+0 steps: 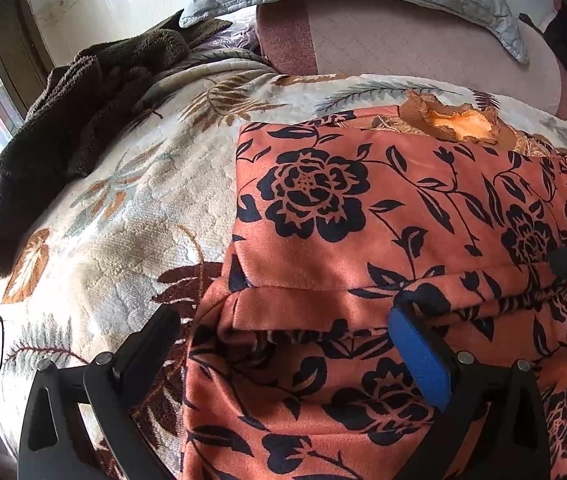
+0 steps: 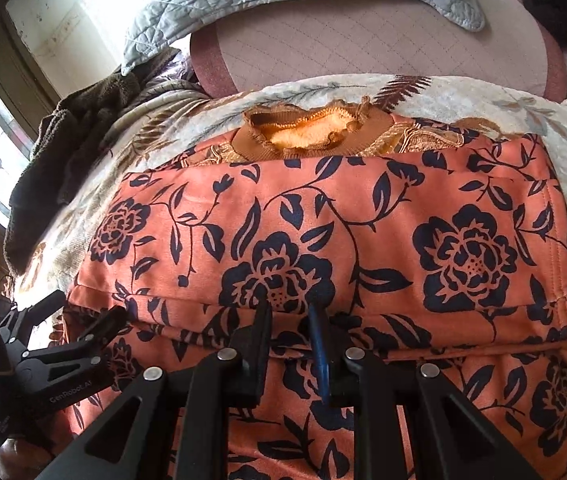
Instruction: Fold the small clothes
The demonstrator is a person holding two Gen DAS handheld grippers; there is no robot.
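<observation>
Clearly the right gripper (image 2: 289, 312) is clenched on the near hem of the orange floral garment (image 2: 323, 232), its fingers nearly together with a ridge of cloth pinched between them. To its left, the left gripper (image 1: 283, 320) stands released, jaws wide apart and straddling the same raised edge without pinching it. That edge is a lifted flap of cloth running across the near side of the garment, which lies spread on the leaf-patterned blanket (image 1: 123, 200) of the bed, its ruffled collar (image 2: 311, 132) at the far end. A dark fleece throw (image 1: 71, 120) is heaped well apart at the left. By my judgement, a fold of the hem toward the collar is in hand. Next, the left gripper should close on the edge so both corners travel level.
</observation>
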